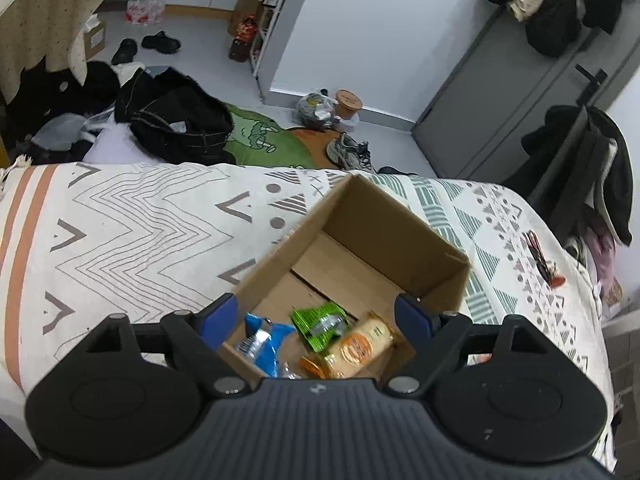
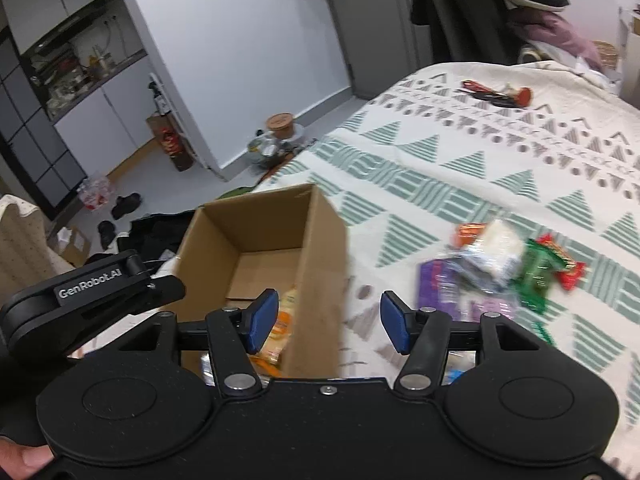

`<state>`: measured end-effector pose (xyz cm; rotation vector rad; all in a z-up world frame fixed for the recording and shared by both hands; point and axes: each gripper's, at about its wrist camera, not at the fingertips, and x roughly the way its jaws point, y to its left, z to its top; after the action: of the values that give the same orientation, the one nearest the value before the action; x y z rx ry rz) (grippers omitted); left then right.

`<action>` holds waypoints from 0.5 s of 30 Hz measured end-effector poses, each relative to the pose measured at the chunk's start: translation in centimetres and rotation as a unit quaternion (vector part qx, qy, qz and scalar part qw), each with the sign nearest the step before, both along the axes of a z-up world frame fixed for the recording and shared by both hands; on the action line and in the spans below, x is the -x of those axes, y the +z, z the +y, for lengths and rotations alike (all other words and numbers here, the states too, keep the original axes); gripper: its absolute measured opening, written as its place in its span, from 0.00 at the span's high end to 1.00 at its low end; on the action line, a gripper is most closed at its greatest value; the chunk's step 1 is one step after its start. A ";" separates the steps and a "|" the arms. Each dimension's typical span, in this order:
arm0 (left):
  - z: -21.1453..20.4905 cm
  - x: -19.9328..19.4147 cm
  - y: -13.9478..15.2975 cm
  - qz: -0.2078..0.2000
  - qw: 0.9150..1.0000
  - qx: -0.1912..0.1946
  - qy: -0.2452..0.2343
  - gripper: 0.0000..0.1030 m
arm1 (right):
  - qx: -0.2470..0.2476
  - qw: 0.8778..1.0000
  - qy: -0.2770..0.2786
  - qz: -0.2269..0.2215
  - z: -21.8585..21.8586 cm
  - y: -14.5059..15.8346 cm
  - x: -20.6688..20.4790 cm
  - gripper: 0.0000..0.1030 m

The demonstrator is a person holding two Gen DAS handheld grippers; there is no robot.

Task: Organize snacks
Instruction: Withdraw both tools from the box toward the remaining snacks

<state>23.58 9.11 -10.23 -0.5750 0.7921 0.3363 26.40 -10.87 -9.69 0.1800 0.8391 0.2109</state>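
Both grippers empty, jaws spread: left gripper (image 1: pixel 320 312) above the cardboard box (image 1: pixel 384 220), right gripper (image 2: pixel 329 322) over its right wall. Three packets (image 1: pixel 336 332) inside box; loose snack pile (image 2: pixel 500 268) right of box on the bedspread (image 2: pixel 460 168).

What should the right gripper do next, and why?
Probably swing toward the pile of snacks on the blanket and pick one. The right gripper is open and holds nothing, the box already has a few packets, and more lie outside.
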 end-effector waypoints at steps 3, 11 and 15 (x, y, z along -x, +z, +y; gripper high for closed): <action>-1.3 0.3 0.2 0.000 1.000 -0.016 -0.013 0.17 | 0.009 1.000 -0.010 0.001 -1.3 0.3 0.6 0.40; -4.9 0.8 0.7 -0.008 0.996 -0.063 -0.060 0.17 | 0.031 0.999 -0.038 0.005 -5.2 0.7 2.6 0.32; -6.6 1.3 0.9 -0.009 0.995 -0.061 -0.081 0.17 | 0.035 0.998 -0.055 0.006 -7.4 0.9 3.6 0.30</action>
<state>22.30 2.54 -9.36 -0.3967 0.7889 0.2281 22.80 -18.29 -8.83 0.1620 0.8443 0.0772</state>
